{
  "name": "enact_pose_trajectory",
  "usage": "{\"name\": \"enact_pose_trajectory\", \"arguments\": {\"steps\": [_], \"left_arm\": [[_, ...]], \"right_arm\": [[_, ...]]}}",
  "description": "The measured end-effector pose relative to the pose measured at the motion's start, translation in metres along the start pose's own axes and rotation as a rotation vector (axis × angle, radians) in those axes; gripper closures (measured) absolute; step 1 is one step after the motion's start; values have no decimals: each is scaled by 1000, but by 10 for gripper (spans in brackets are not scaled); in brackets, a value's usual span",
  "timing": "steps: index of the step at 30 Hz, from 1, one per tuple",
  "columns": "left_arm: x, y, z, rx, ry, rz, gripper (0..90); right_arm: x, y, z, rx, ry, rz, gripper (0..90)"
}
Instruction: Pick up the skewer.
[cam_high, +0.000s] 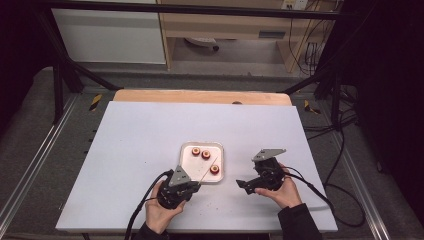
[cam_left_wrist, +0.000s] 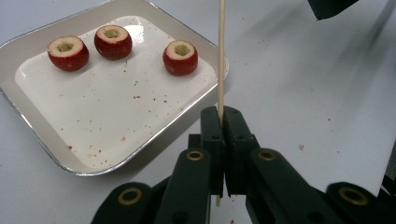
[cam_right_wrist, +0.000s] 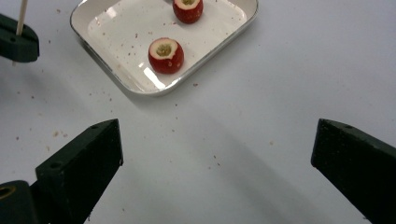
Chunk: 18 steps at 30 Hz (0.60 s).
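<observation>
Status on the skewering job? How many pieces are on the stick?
None yet. Done: the left tool is shut on the bare wooden skewer, its tip over the tray edge. In hand: the right tool is open and empty beside the tray. Left: all three cored red fruit pieces still sit loose in the tray.

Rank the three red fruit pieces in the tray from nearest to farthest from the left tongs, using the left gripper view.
1. Right-hand fruit piece, beside the skewer clamped in the left tongs.
2. Middle fruit piece, at the tray's far edge.
3. Left-hand fruit piece, only slightly farther than the middle one.
</observation>
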<state>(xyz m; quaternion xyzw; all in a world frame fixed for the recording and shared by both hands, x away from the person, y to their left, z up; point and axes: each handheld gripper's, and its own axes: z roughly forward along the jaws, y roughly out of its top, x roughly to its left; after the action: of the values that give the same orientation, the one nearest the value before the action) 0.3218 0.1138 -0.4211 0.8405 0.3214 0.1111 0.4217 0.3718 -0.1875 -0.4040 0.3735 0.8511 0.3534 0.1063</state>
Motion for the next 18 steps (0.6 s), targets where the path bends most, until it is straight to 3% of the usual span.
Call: {"name": "enact_pose_trajectory", "arguments": {"steps": [2,18], "left_arm": [[0,-2,-3,-13,-2,-6,883],[10,-16,-14,-60,20,-32,883]], "right_arm": [[3,6,2,6,-10,37,25],[14,32,15,33,-14,101,25]]}}
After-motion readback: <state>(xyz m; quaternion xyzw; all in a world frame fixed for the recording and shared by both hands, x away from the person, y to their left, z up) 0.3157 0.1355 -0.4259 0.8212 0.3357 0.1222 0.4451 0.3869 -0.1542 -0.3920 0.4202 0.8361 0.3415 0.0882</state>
